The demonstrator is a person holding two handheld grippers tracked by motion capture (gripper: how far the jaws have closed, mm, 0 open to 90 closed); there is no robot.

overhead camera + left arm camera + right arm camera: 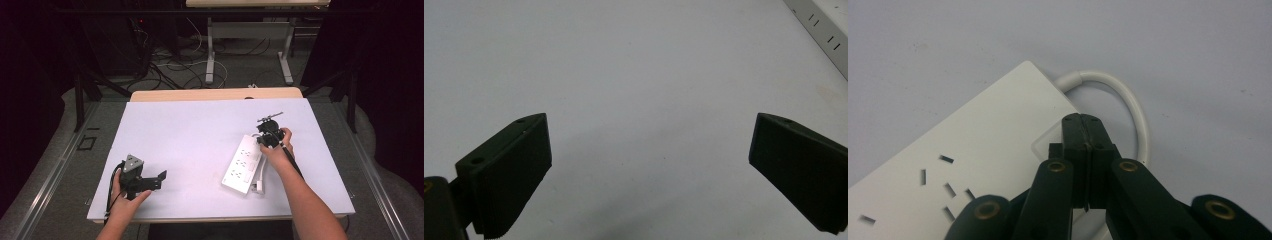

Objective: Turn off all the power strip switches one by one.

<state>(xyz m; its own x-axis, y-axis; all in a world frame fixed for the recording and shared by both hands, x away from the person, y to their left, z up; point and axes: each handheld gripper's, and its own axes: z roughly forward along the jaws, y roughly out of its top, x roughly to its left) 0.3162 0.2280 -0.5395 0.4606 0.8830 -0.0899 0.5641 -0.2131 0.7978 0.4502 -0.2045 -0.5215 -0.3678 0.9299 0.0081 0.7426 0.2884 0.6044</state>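
A white power strip point(242, 164) lies slantwise on the white table top point(190, 135), right of centre. My right gripper point(266, 139) is at its far end. In the right gripper view the right gripper point(1082, 120) is shut with nothing between its jaws, and its tips rest at the square switch point(1046, 143) near the corner of the power strip point(973, 150). The strip's white cable point(1130, 102) loops out from that end. My left gripper point(156, 181) sits near the front left, pointing right. In the left gripper view, the left gripper point(649, 150) is open wide over bare table, and the power strip point(824, 30) shows at the upper right.
The strip's cable and white plug point(258, 186) lie along its right side. A wooden table edge point(215, 94) runs behind the white surface. Beyond it stand another desk's legs point(210, 60) and floor cables point(170, 65). Metal rails point(55, 170) flank the table.
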